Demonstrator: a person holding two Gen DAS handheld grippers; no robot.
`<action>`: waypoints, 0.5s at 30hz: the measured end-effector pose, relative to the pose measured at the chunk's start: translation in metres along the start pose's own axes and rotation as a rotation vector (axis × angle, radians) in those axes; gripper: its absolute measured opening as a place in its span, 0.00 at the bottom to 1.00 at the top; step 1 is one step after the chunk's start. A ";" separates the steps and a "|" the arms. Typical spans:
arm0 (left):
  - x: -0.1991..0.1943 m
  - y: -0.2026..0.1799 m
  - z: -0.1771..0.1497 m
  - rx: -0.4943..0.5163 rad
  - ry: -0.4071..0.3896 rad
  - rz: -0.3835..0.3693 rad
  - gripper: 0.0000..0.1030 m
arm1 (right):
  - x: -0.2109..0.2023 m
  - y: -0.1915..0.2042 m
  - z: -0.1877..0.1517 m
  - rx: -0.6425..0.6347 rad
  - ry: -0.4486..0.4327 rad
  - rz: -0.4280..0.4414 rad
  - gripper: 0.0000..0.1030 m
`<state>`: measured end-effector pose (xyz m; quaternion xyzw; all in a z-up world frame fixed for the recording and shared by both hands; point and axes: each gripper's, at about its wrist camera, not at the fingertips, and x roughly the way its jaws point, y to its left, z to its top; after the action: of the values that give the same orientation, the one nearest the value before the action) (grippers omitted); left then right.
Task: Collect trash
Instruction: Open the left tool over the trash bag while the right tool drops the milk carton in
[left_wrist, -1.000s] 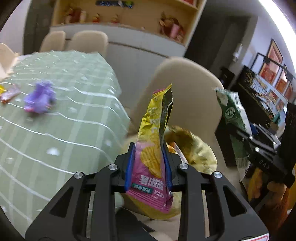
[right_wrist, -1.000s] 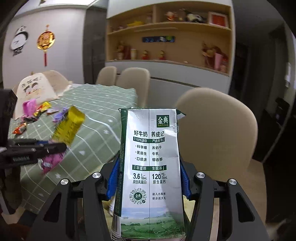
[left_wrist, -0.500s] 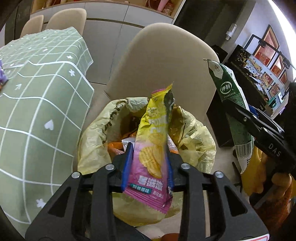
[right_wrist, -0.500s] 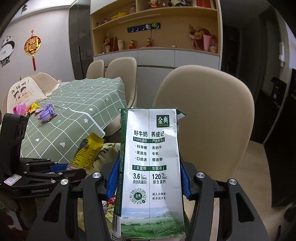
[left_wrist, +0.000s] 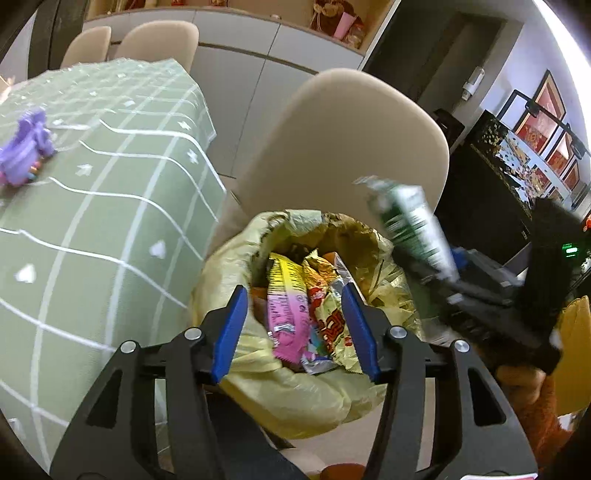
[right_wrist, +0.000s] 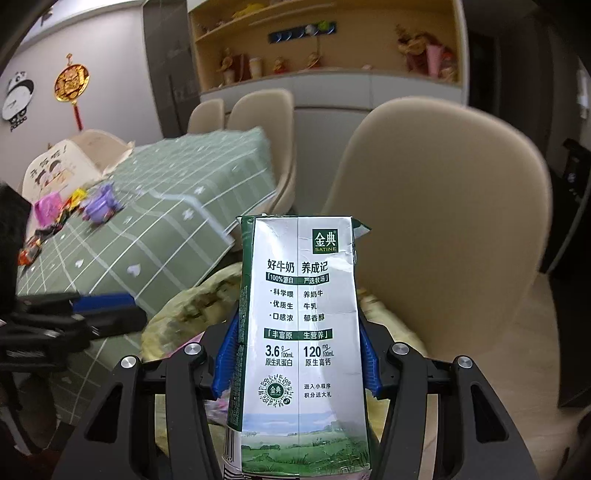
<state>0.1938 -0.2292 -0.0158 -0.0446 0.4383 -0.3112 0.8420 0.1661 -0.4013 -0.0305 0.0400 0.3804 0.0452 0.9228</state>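
My left gripper (left_wrist: 293, 328) is open and empty above a bin lined with a yellow bag (left_wrist: 295, 395). The yellow and pink chip packet (left_wrist: 290, 314) lies inside the bag among other wrappers. My right gripper (right_wrist: 295, 363) is shut on a green and white milk carton (right_wrist: 299, 332), held upright over the yellow bag (right_wrist: 184, 310). The carton (left_wrist: 410, 225) and right gripper also show blurred at the right of the left wrist view. The left gripper (right_wrist: 99, 310) shows at the left of the right wrist view.
A table with a green checked cloth (left_wrist: 92, 206) stands to the left, with a purple toy (left_wrist: 26, 151) and several wrappers (right_wrist: 55, 218) on it. A beige chair (left_wrist: 343, 147) stands behind the bin. Dark furniture (left_wrist: 498, 177) is to the right.
My left gripper opened and the chip packet dropped into the yellow bag. My right gripper moved the milk carton closer over the bag.
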 end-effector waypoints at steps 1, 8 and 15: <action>-0.004 0.001 -0.001 -0.001 -0.006 0.002 0.49 | 0.012 0.006 -0.004 -0.003 0.032 0.032 0.50; -0.037 0.018 -0.005 -0.028 -0.044 0.018 0.50 | 0.082 0.016 -0.024 -0.016 0.221 -0.047 0.50; -0.050 0.030 -0.011 -0.052 -0.071 0.026 0.52 | 0.077 0.012 -0.014 0.058 0.227 -0.033 0.50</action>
<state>0.1789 -0.1746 0.0028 -0.0717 0.4168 -0.2872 0.8594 0.2097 -0.3801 -0.0926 0.0551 0.4843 0.0235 0.8728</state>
